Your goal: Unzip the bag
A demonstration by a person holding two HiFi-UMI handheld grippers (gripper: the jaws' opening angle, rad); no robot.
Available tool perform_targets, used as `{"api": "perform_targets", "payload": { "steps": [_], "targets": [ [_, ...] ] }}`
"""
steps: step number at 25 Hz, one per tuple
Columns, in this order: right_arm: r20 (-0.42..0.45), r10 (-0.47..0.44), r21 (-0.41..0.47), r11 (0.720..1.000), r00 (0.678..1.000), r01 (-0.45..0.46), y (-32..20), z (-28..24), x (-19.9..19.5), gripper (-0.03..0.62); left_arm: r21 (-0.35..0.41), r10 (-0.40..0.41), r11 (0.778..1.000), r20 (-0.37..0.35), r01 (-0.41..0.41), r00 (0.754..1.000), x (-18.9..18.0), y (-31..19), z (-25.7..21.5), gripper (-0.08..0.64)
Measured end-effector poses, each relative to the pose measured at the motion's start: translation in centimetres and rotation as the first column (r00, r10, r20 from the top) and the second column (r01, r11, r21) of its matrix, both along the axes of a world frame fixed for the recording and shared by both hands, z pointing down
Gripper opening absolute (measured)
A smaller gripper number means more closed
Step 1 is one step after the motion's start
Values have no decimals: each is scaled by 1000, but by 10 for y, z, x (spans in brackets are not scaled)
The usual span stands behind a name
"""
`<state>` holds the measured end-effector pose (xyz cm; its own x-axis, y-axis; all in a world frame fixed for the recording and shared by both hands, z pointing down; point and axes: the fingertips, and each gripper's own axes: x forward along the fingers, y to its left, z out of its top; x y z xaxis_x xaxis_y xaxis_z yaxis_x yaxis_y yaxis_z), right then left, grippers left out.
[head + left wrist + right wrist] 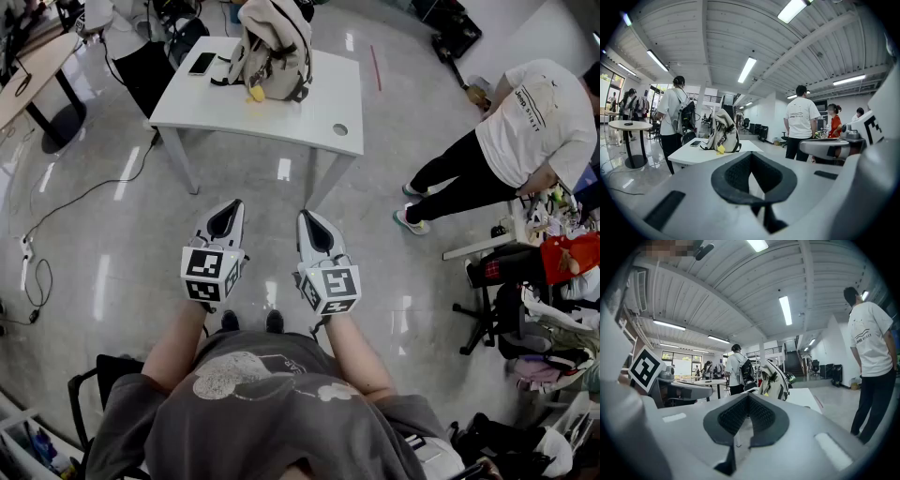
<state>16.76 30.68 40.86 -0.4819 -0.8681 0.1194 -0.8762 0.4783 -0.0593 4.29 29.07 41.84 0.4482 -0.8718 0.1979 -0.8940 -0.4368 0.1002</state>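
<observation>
The left gripper has its jaws pressed together with nothing between them. Ahead, well apart from both grippers, the beige bag stands upright on the white table. The right gripper is likewise closed and empty.

place: open office | signs: white desk, office chairs, ceiling strip lights

White table; smartphone lying flat near its left edge. Person in white T-shirt standing well right. Black cable trailing over glossy floor, left.
</observation>
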Motion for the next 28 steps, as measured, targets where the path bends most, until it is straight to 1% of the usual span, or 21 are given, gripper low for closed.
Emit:
{"api": "perform_targets", "payload": {
  "steps": [12,17,22,26,28],
  "targets": [
    [-22,-26,-4,1000,999,26,-2,3,-19,-2,8,-31,999,-1,31,1000,-22,-1,-3,5],
    [-28,21,7,1000,999,-20,-3,7,-15,-2,-7,-37,999,-6,37,999,-28,2,4,5],
    [16,66,-30,997,998,-65,-4,15,-13,0,-19,-45,999,-21,45,999,-41,3,8,6],
    [19,79,-24,997,997,-78,-9,13,-26,0,-13,-52,999,-36,51,998,-59,0,7,6],
    [13,81,-18,997,997,-81,-11,12,-36,0,-2,-37,999,-51,37,998,-67,-1,5,6]
  ]
}}
